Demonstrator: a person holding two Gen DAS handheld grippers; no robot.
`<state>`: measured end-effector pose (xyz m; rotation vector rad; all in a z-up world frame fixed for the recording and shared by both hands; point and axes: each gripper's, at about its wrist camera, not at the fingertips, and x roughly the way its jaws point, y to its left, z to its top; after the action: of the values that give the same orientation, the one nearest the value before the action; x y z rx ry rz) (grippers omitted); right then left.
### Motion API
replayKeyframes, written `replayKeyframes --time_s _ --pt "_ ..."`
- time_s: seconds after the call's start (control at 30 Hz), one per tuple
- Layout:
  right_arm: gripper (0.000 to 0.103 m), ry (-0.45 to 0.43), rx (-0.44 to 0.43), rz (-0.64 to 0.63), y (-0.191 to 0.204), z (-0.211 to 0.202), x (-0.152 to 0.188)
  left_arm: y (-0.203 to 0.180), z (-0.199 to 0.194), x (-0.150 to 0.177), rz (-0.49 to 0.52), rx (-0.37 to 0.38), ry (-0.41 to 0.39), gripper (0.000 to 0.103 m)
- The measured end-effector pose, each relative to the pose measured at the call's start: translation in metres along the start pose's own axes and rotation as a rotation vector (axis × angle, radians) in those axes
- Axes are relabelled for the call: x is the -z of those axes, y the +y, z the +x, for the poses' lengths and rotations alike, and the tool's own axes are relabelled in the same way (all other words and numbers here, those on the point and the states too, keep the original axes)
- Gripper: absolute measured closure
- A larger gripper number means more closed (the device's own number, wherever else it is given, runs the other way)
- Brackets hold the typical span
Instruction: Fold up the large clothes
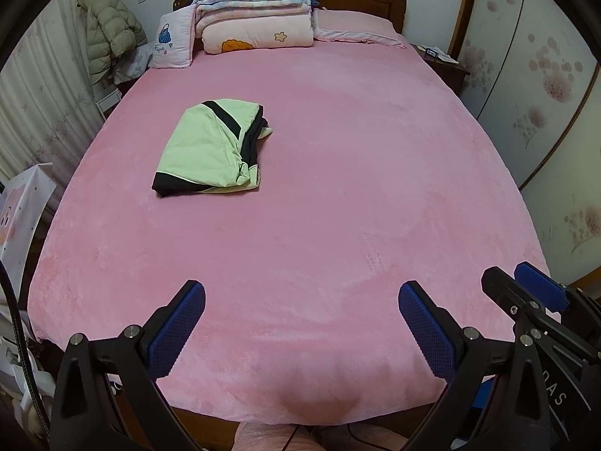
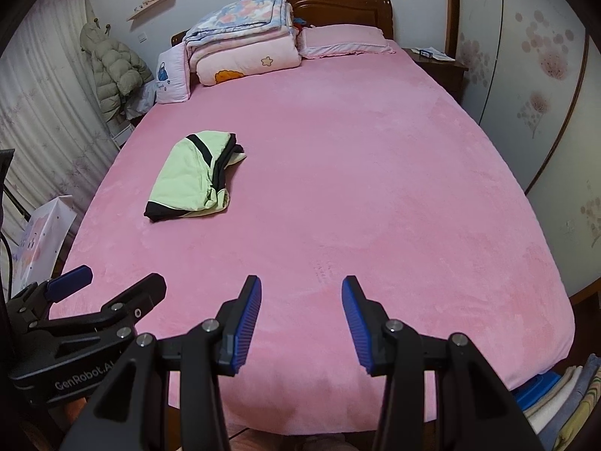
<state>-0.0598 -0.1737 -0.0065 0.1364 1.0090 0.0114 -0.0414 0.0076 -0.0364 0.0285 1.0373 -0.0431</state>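
A folded light-green garment with black bands lies on the pink bed, left of centre; it also shows in the right wrist view. My left gripper is open and empty, held over the bed's near edge, far from the garment. My right gripper is open and empty, also over the near edge. The right gripper shows at the right of the left wrist view, and the left gripper shows at the left of the right wrist view.
Folded quilts and pillows are stacked at the headboard. A puffy coat hangs at the left wall. A nightstand stands at the far right. Folded clothes are stacked low at the right.
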Motion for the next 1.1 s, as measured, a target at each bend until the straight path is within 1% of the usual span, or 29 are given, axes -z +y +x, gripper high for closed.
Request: replayKeyframes --time_s 0.5,1.1 --pt "0.058 -0.002 0.017 -0.004 -0.005 -0.005 0.006 -0.009 -0.002 0.004 0.009 -0.013 -0.001 0.001" --pt "0.058 0.016 0.024 0.007 -0.014 -0.005 0.010 -0.013 0.000 0.006 0.023 -0.011 0.020 0.001"
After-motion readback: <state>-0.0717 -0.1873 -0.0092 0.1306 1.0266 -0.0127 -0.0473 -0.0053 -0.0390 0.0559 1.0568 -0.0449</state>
